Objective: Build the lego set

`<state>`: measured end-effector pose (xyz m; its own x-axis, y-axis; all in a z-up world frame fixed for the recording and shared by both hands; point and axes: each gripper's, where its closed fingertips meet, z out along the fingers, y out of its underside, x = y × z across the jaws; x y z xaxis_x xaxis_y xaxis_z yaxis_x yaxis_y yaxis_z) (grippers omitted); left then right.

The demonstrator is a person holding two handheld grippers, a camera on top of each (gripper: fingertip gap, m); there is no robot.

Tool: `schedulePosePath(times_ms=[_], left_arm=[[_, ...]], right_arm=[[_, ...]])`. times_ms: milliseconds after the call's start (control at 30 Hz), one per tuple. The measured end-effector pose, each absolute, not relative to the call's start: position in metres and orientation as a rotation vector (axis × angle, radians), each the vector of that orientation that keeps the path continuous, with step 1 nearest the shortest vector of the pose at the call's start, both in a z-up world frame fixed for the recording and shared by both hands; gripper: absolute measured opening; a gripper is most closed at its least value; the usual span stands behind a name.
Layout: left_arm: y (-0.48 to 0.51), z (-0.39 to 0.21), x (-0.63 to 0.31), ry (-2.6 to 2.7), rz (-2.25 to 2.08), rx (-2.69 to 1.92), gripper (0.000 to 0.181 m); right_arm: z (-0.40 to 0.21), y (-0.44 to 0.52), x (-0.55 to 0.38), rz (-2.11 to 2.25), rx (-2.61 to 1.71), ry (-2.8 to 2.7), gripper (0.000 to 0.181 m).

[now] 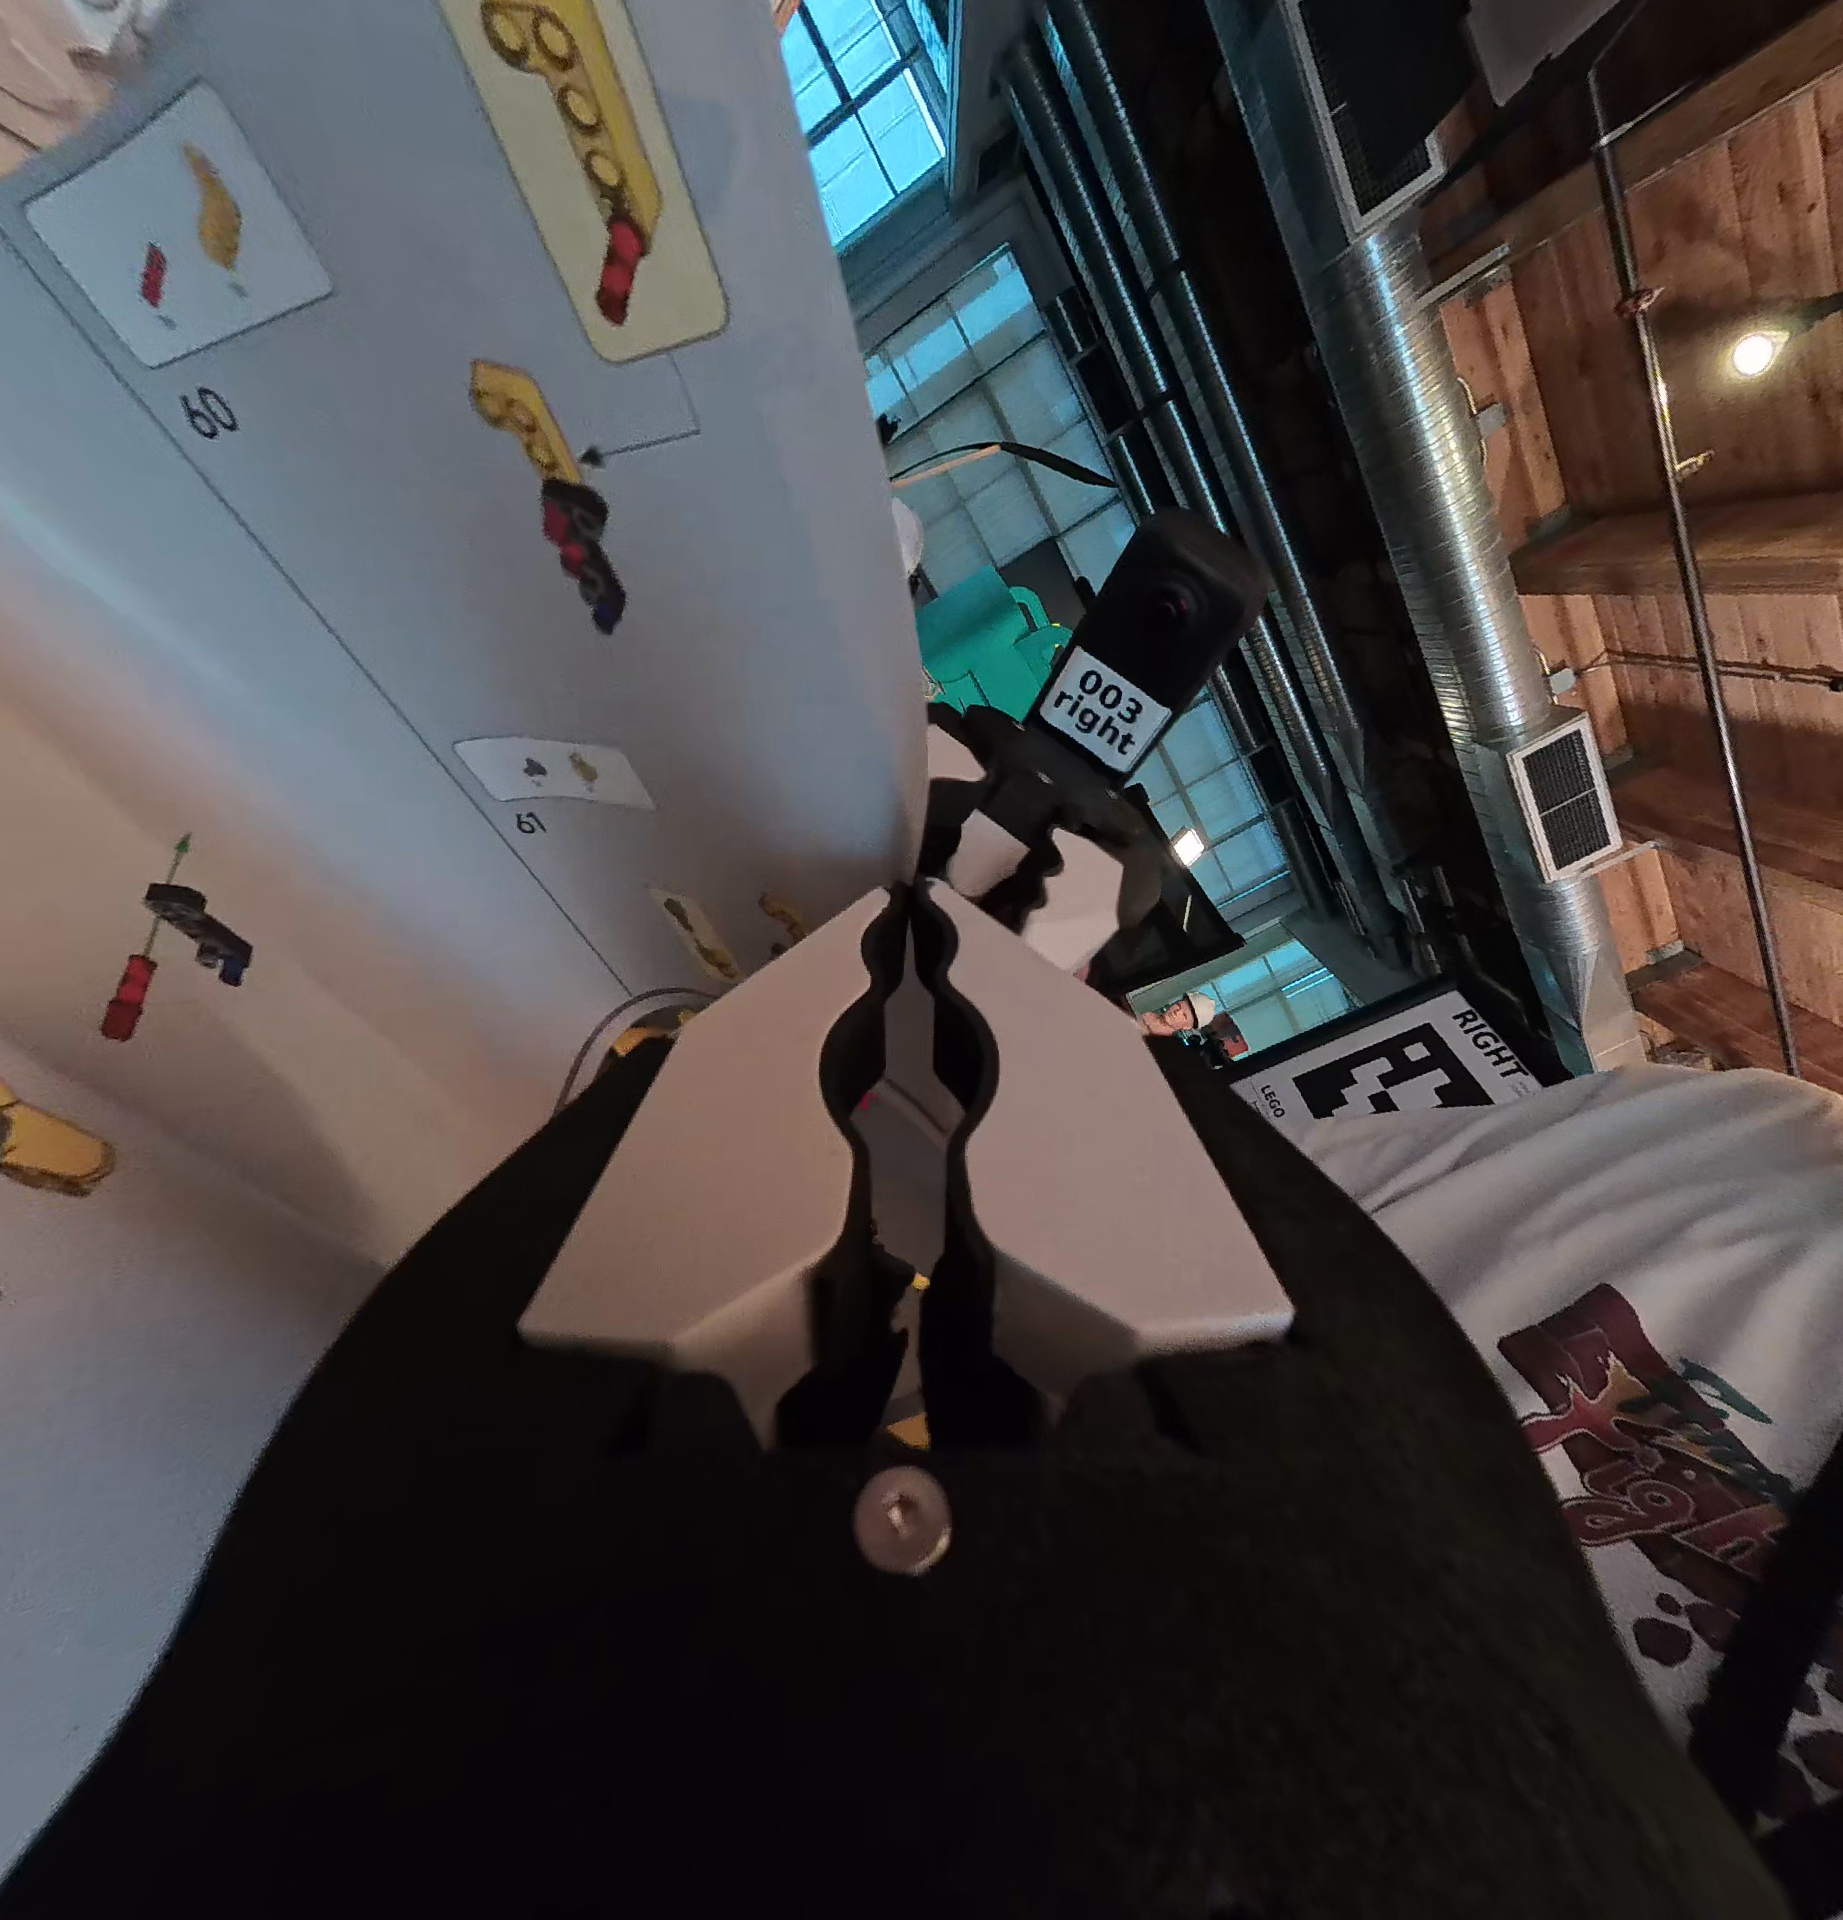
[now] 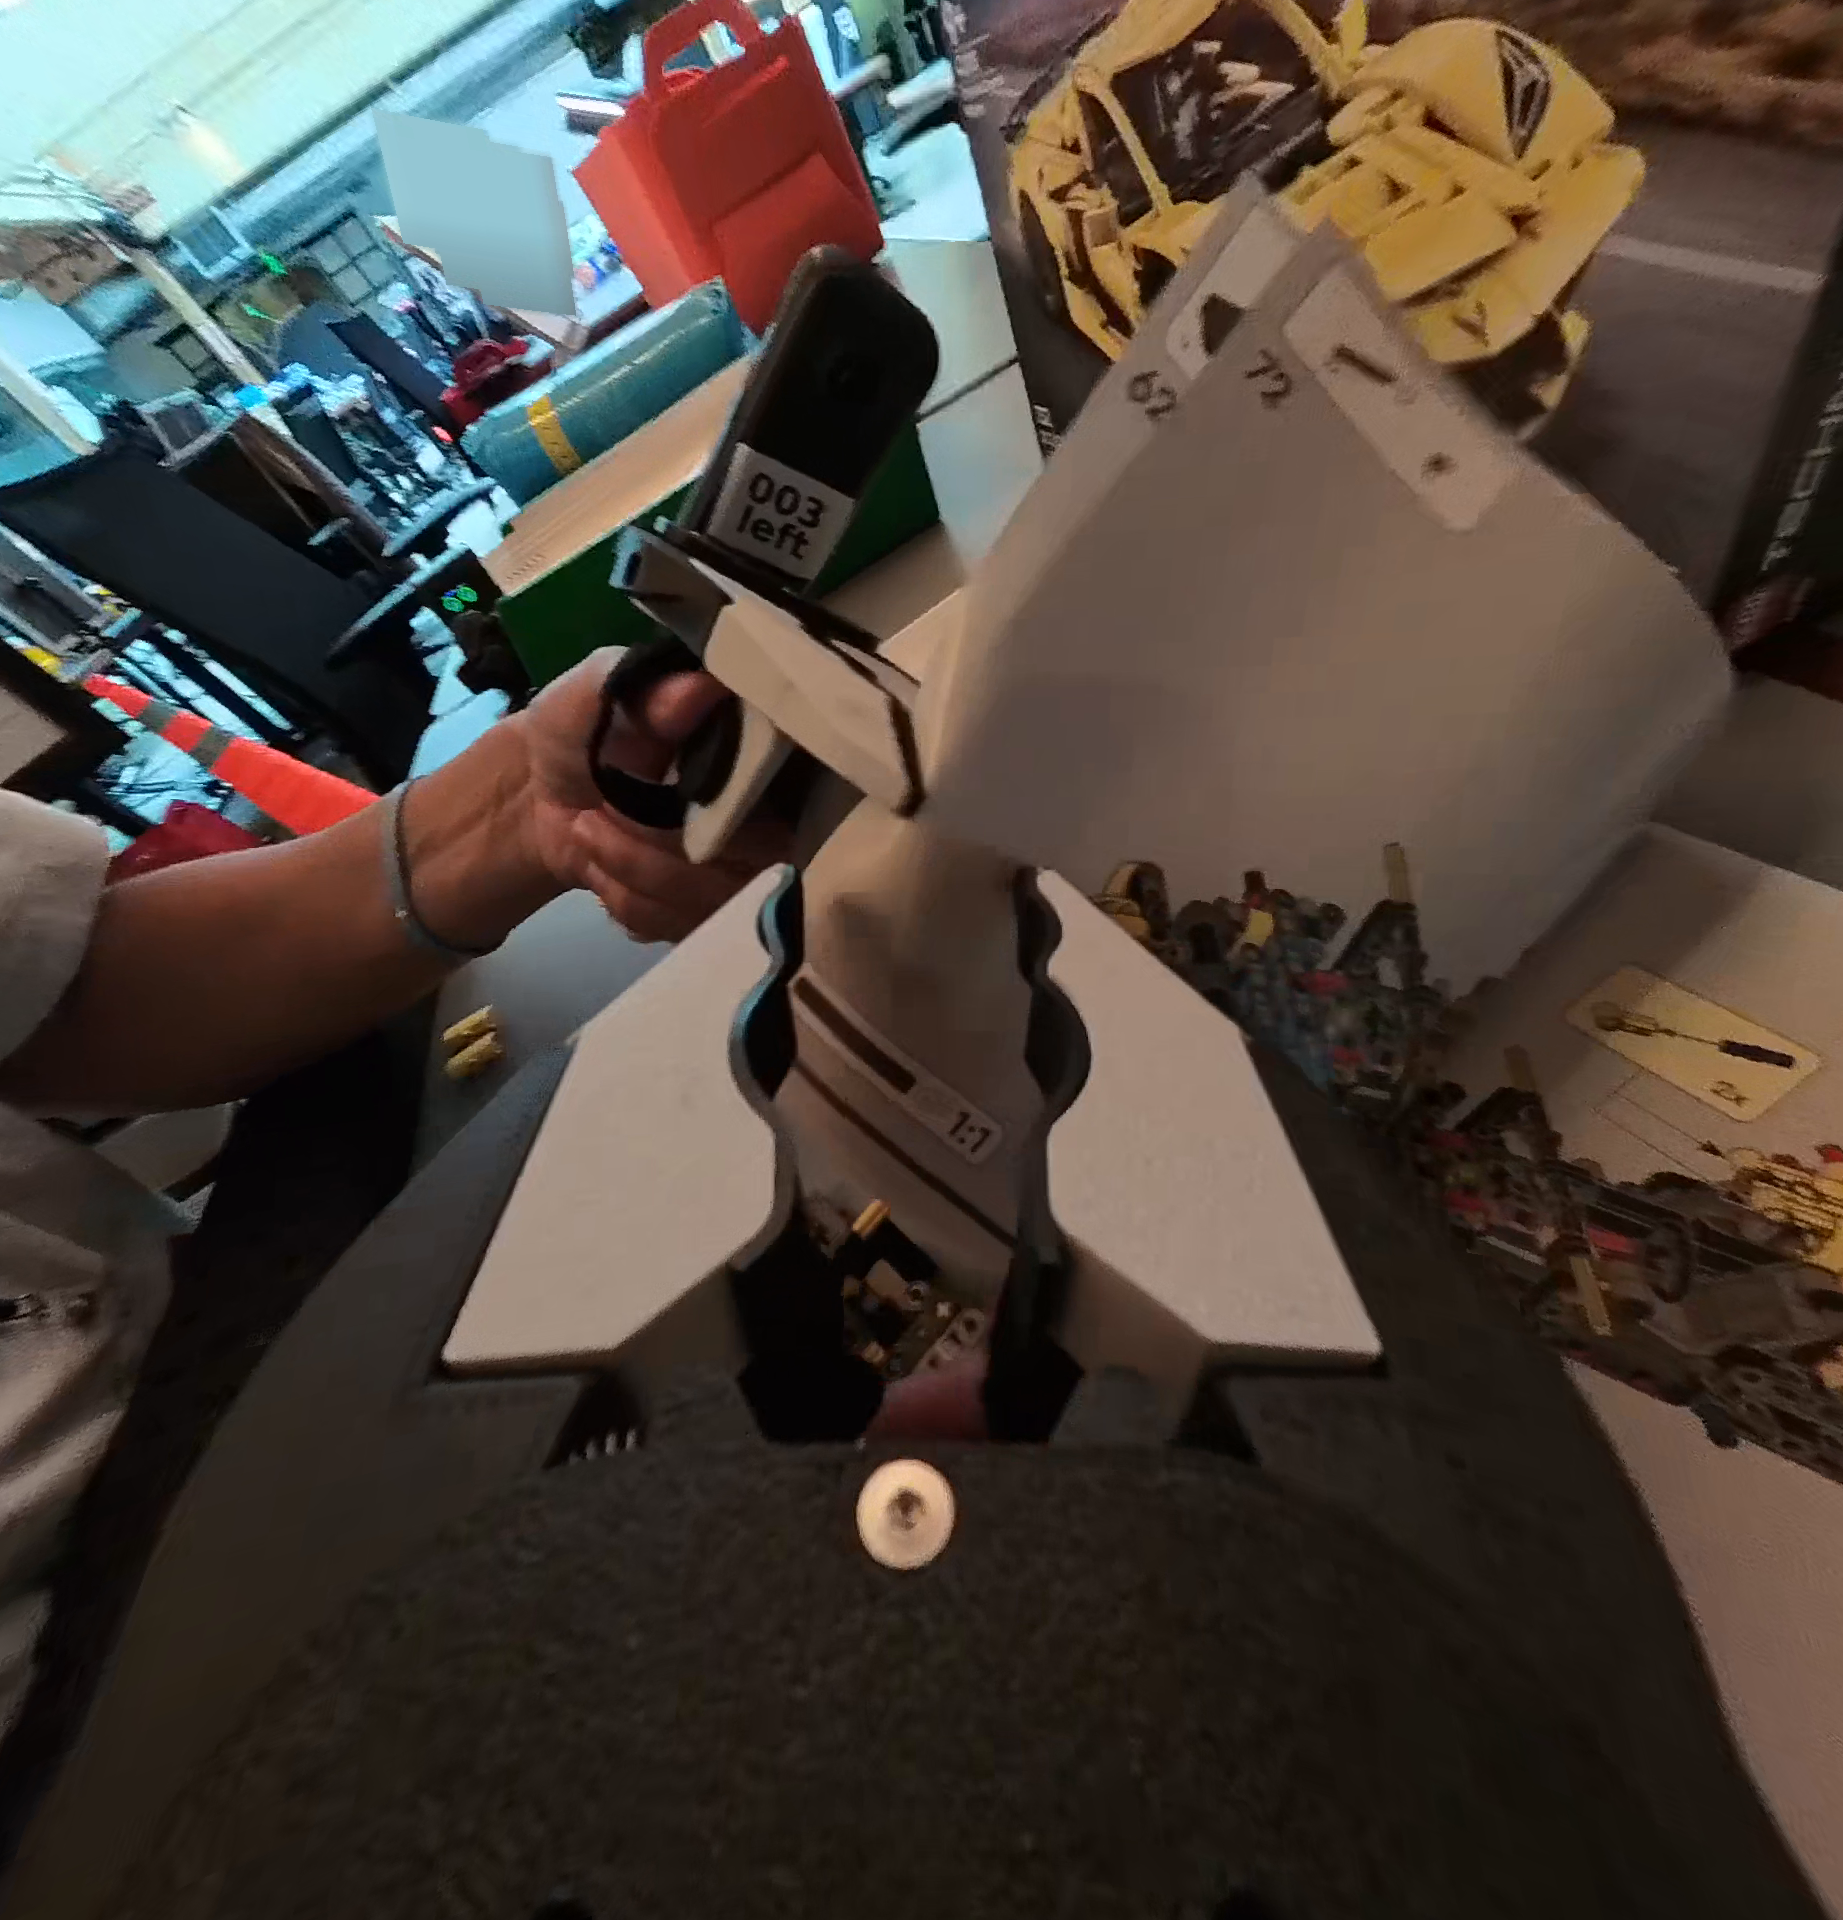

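Note:
The lego instruction booklet lies open on the table (image 2: 1779,1538). One of its pages (image 2: 1260,644) is lifted and curled upward. My left gripper (image 1: 912,904) is shut on the edge of that page (image 1: 429,520), which fills the left of the left wrist view. In the right wrist view a hand holds the left gripper (image 2: 901,779) at the page's lower edge. My right gripper (image 2: 901,894) is open, with its jaws on either side of the lower part of the raised page. It also shows in the left wrist view (image 1: 1010,894), just beyond the page.
The lego box (image 2: 1312,156) with a yellow car picture stands behind the booklet. A red bag (image 2: 730,177) and a green box (image 2: 584,613) are farther back left. Two small yellow pieces (image 2: 470,1039) lie on the table (image 2: 501,966) at the left. My two grippers' fingertips are within a few centimetres of each other.

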<state>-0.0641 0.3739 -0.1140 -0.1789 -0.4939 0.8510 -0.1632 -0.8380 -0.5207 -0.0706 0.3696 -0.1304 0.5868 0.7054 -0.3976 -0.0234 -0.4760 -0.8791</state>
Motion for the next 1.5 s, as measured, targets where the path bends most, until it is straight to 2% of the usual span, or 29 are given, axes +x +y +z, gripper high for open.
schedulePosePath(times_ms=[100, 200, 367, 1067, 1267, 1500], left_arm=[[0.37, -0.114, -0.061, 0.777, -2.127, -1.843, 0.0], [0.369, -0.114, -0.059, 0.771, -2.133, -1.84, 0.0], [0.369, -0.113, -0.059, 0.766, -2.153, -1.835, 0.0], [0.361, -0.104, -0.063, 0.815, -2.186, -1.76, 0.0], [0.369, -0.114, -0.073, 0.813, -2.105, -1.839, 0.0], [0.393, -0.127, -0.123, 0.76, -1.963, -1.968, 0.0]], right_arm=[[-0.137, 0.373, -0.068, 0.927, -1.906, -0.545, 0.04], [-0.137, 0.371, -0.069, 0.935, -1.9, -0.561, 0.023], [-0.136, 0.37, -0.07, 0.949, -1.889, -0.569, 0.017], [-0.117, 0.363, -0.066, 1.407, -1.723, -0.416, 0.015], [-0.12, 0.374, -0.038, 1.296, -1.755, -0.35, 0.003], [-0.137, 0.394, 0.056, 0.758, -1.925, -0.182, 0.0]])
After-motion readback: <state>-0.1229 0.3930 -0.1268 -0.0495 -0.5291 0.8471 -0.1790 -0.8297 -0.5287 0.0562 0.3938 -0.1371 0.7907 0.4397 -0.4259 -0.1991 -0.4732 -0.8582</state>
